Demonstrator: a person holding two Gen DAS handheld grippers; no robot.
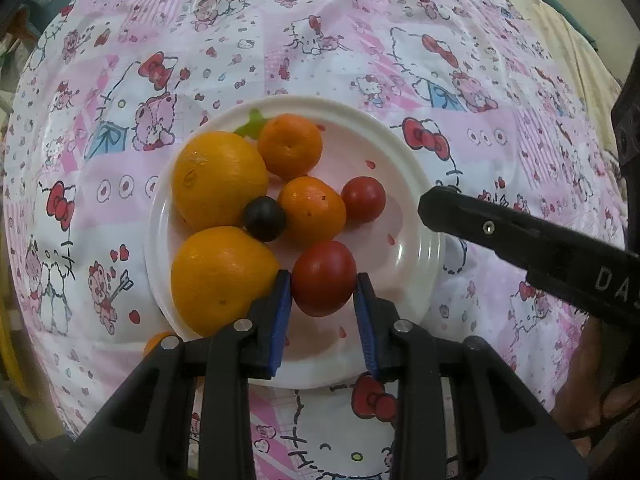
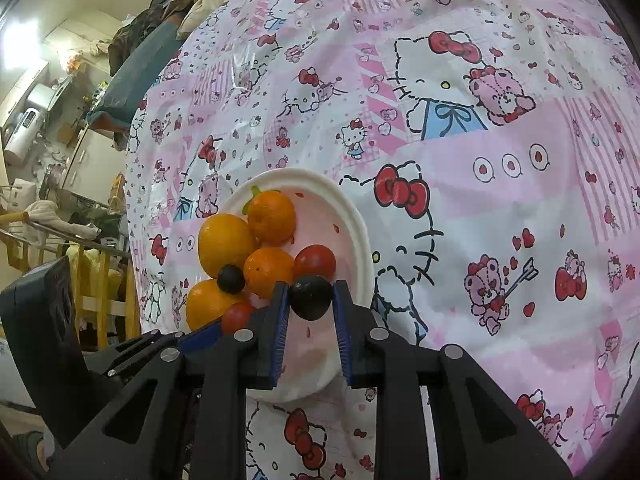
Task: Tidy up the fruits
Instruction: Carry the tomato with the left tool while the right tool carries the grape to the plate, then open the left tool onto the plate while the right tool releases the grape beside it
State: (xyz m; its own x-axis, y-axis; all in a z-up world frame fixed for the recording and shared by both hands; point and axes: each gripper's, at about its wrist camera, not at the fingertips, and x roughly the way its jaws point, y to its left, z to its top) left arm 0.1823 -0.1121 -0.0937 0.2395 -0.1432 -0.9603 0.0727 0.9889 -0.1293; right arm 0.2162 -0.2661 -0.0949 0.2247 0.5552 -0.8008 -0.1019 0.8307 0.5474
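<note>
Left tongs (image 1: 323,280) clamped on a red tomato (image 1: 324,278), blue pads (image 1: 280,312) pressing its two sides, low over the near part of the white plate (image 1: 416,184). Just left of that tomato, touching the left pad's outer face, a big orange (image 1: 222,276). Beyond it a second big orange (image 1: 218,180), with a dark plum (image 1: 265,218) wedged between the two. Further back two small oranges (image 1: 290,146), one behind the other, and a smaller tomato (image 1: 363,199) to their right, well clear of the pads. A green stem (image 1: 252,124) poking out at the far rim.

Right tongs (image 2: 310,294) clamped on a second dark plum (image 2: 310,296), held between the blue pads (image 2: 280,320) above the near right part of the plate (image 2: 356,216). Directly behind it, the smaller tomato (image 2: 315,262) and a small orange (image 2: 268,272). Off to the left, the left tongs (image 2: 200,332) with their tomato (image 2: 237,316) beside the fruit heap. From the left view, only one black arm of the right tongs (image 1: 440,208) reaching over the plate's right rim; plum hidden there.

All on a pink cartoon-cat cloth (image 2: 480,160).
</note>
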